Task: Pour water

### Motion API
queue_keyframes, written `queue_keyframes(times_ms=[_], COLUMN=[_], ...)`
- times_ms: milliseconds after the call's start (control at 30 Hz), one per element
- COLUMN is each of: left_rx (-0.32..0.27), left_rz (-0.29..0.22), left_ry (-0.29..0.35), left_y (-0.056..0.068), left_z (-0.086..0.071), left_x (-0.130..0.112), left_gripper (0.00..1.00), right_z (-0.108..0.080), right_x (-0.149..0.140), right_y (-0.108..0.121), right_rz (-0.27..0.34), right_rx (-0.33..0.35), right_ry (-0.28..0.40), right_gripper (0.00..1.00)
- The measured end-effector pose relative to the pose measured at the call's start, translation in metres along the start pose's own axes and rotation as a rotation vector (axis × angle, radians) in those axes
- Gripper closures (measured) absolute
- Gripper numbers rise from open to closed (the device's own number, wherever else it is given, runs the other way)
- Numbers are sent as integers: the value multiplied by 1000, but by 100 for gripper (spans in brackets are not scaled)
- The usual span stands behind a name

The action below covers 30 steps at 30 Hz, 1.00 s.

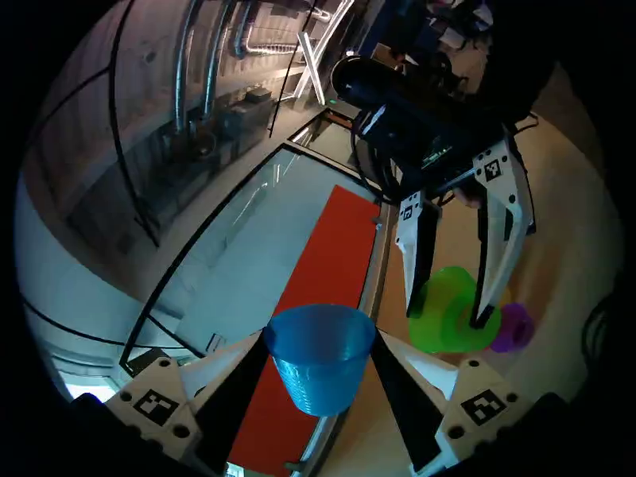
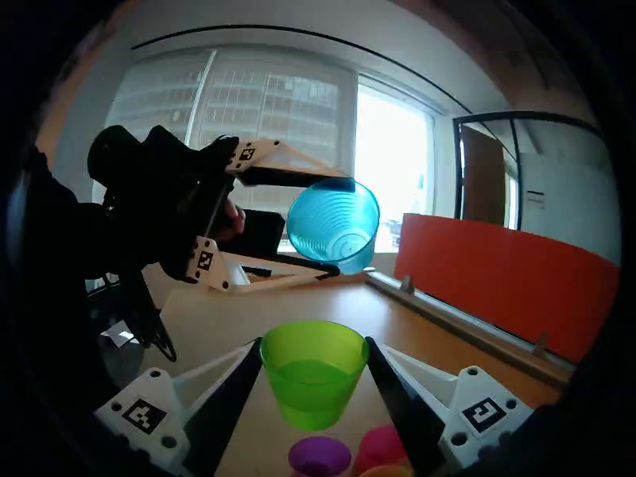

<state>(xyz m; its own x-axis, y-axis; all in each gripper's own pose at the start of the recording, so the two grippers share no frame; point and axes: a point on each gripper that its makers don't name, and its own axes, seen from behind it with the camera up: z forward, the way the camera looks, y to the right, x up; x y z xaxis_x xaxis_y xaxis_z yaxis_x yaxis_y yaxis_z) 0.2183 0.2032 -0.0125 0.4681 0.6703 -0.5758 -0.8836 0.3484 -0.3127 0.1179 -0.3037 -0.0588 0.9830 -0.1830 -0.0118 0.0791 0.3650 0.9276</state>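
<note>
Tabletop: left claw grips tilted blue cup (right claw, green cup).

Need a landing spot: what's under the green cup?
A purple cup and a pink cup stand on the table below the green cup; it covers the table behind them.

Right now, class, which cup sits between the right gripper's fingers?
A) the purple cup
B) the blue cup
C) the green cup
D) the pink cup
C: the right gripper grips the green cup, held upright, while the blue cup is in the left gripper.
</note>
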Motion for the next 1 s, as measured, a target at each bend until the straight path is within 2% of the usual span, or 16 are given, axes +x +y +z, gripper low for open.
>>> queue_keyframes(times_ms=[100,467,800,1000], left_rx=[0,-8,-4,-4], left_rz=[-28,-80,-195,-228], left_ry=[-5,-20,-22,-29], left_y=[-1,3,-1,0], left_z=[-2,-6,-10,-12], left_x=[-4,-16,-21,-25], left_gripper=[13,13,13,13], right_z=[1,2,0,-1], right_x=[1,2,4,6], right_y=[0,1,3,5], right_rz=[-2,-8,-11,-16], right_rx=[-1,-2,-9,-14], right_ry=[-1,-3,-6,-8], right_gripper=[5,5,5,5])
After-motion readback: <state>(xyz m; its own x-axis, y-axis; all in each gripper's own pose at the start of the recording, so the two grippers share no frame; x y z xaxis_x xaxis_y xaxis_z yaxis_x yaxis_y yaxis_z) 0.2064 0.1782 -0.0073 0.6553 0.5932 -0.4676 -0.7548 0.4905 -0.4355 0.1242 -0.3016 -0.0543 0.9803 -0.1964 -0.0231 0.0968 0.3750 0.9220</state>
